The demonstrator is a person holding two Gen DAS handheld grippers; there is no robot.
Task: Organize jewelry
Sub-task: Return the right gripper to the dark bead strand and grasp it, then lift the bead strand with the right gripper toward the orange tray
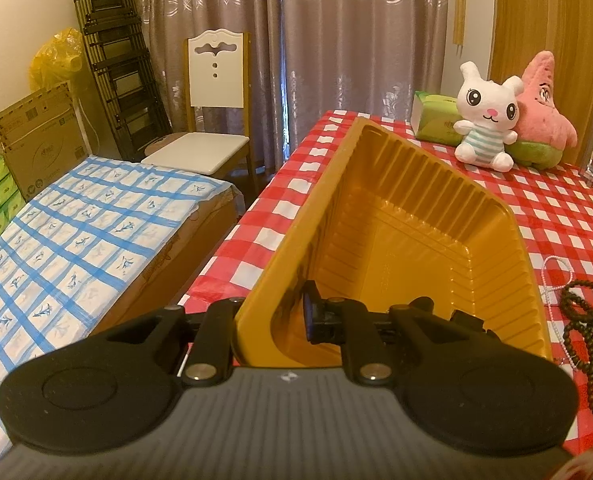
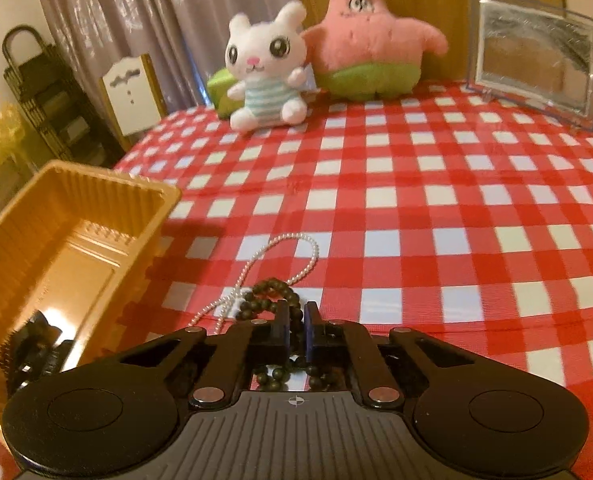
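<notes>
A gold plastic tray (image 1: 416, 208) stands on the red-checked tablecloth (image 1: 556, 208). My left gripper (image 1: 272, 320) is shut on the tray's near left wall, one finger outside and one inside. In the right wrist view the tray (image 2: 76, 208) sits at the left, with the left gripper (image 2: 36, 340) showing inside it. A dark bead bracelet (image 2: 268, 292) lies bunched on the cloth just right of the tray. My right gripper (image 2: 296, 320) is shut on the bracelet's strands. A white pearl necklace (image 2: 296, 240) loops out beyond the beads. Both also show in the left wrist view: bracelet (image 1: 588, 332), necklace (image 1: 548, 280).
A white plush rabbit (image 2: 264, 76), a pink star plush (image 2: 368, 40) and a green tissue pack (image 1: 432, 120) stand at the table's far side, a clear picture frame (image 2: 536, 64) at the far right. The table edge drops off left of the tray toward a blue-checked bed (image 1: 76, 232).
</notes>
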